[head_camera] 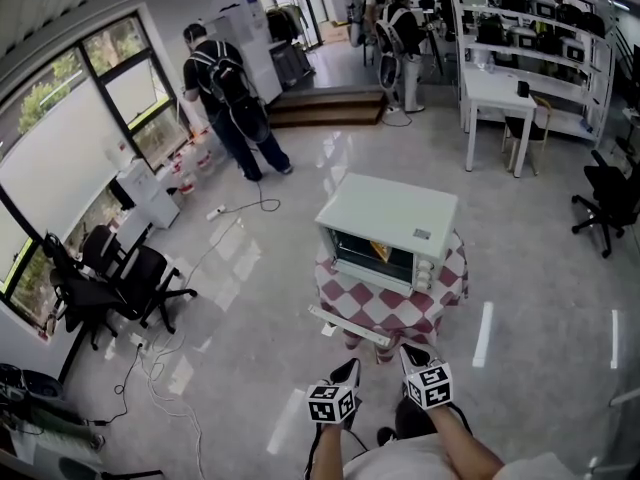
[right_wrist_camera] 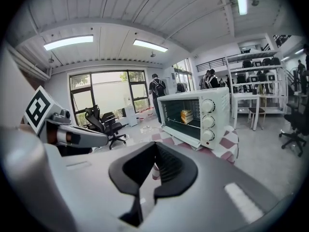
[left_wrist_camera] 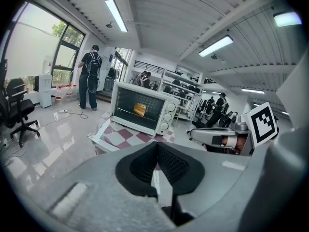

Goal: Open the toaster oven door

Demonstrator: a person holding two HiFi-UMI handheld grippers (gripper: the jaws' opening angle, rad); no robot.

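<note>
A white toaster oven (head_camera: 390, 230) stands on a small round table with a red-and-white checked cloth (head_camera: 445, 293). Its glass door (head_camera: 350, 326) lies folded down flat toward me, with the white handle edge overhanging the table. A piece of bread (head_camera: 380, 251) sits on the rack inside. My left gripper (head_camera: 350, 370) and right gripper (head_camera: 410, 353) hover side by side just short of the door edge, both shut and empty. The left gripper view shows the oven (left_wrist_camera: 142, 108) beyond the closed left gripper (left_wrist_camera: 155, 146). The right gripper view shows the oven (right_wrist_camera: 193, 115) beyond the closed right gripper (right_wrist_camera: 155, 146).
A person with a backpack (head_camera: 230, 98) stands at the far left by the windows. Black office chairs (head_camera: 120, 278) and loose cables (head_camera: 150, 368) lie on the left floor. A white desk (head_camera: 500, 98), shelving and another chair (head_camera: 605, 203) stand at the right.
</note>
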